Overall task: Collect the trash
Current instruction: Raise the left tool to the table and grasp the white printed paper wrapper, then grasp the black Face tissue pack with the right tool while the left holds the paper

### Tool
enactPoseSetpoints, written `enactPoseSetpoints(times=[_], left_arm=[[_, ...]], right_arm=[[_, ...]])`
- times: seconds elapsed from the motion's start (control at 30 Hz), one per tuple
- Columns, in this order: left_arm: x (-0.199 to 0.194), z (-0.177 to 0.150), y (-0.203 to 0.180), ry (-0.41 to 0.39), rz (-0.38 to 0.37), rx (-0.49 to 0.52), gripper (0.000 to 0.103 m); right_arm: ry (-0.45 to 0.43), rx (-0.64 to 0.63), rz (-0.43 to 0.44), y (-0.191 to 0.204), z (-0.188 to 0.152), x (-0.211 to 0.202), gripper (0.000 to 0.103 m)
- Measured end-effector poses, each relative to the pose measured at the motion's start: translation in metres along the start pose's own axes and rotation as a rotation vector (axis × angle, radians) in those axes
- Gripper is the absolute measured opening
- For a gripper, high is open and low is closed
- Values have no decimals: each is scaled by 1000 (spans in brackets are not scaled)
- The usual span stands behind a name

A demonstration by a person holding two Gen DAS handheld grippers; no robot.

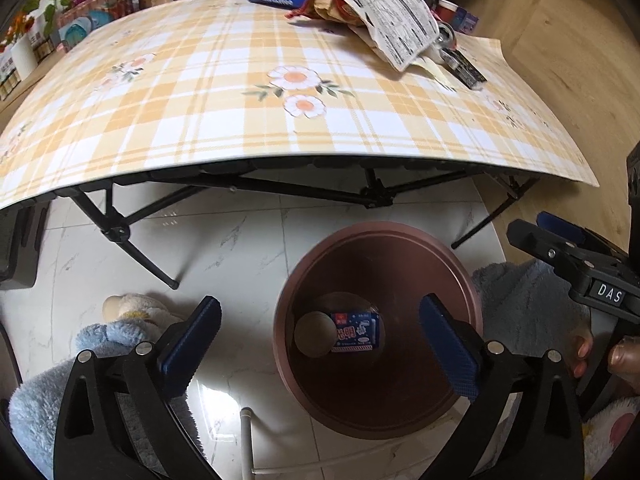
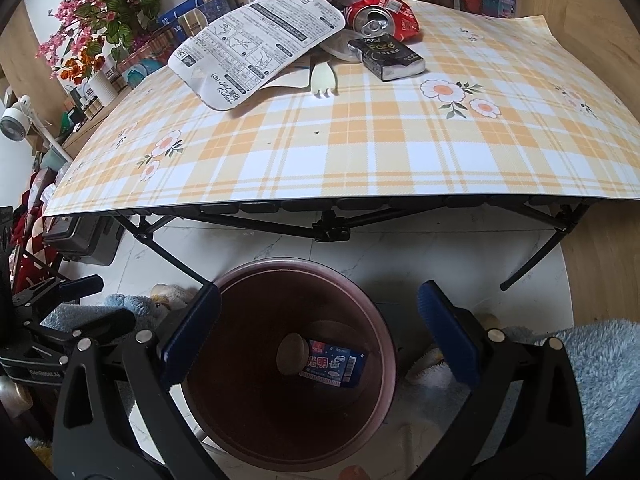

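Note:
A brown round bin (image 1: 456, 264) stands on the floor in front of the table; a blue wrapper (image 1: 356, 332) and a round tan piece (image 1: 314, 334) lie at its bottom. My left gripper (image 1: 320, 344) hangs open above the bin's left rim, nothing between its pads. My right gripper (image 2: 320, 336) is open over the same bin (image 2: 240, 280), also empty, with the blue wrapper (image 2: 334, 368) below it. On the checked table (image 2: 360, 152) lie a white printed packet (image 2: 256, 44), a crushed red can (image 2: 380, 18), a black box (image 2: 386, 58) and a pale plastic fork (image 2: 322, 78).
Black folding table legs (image 1: 120, 232) cross the tiled floor behind the bin. Blue fluffy slippers (image 1: 116, 332) sit to either side of the bin. Flowers (image 2: 100, 4), boxes and cups crowd the far side of the table. A hand (image 1: 600, 356) shows at the right.

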State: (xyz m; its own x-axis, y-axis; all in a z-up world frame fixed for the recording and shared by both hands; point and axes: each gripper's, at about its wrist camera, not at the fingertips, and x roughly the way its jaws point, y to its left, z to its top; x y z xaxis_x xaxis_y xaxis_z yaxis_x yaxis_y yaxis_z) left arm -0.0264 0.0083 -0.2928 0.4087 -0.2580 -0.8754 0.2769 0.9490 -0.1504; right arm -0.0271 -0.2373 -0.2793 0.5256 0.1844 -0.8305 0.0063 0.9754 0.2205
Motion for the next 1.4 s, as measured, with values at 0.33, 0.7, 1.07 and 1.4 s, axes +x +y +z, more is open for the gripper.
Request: enactPoseSetpoints(times=[0.33,0.7,1.07,1.4], left_arm=[[-39,42,13,-200,-6,-11,97],[-30,149,11,-253,-188,-92,97],[34,210,12,-153,-333,-200,39],[27,208,-14,-194,-434,-53,6]], right_arm=[[-93,39,11,-21,23,-26,97],[-226,45,10,-41,69,-43,97],[-203,-1,-34,-54,80,-36,97],[-167,18,-46,-68,87,-24,97]])
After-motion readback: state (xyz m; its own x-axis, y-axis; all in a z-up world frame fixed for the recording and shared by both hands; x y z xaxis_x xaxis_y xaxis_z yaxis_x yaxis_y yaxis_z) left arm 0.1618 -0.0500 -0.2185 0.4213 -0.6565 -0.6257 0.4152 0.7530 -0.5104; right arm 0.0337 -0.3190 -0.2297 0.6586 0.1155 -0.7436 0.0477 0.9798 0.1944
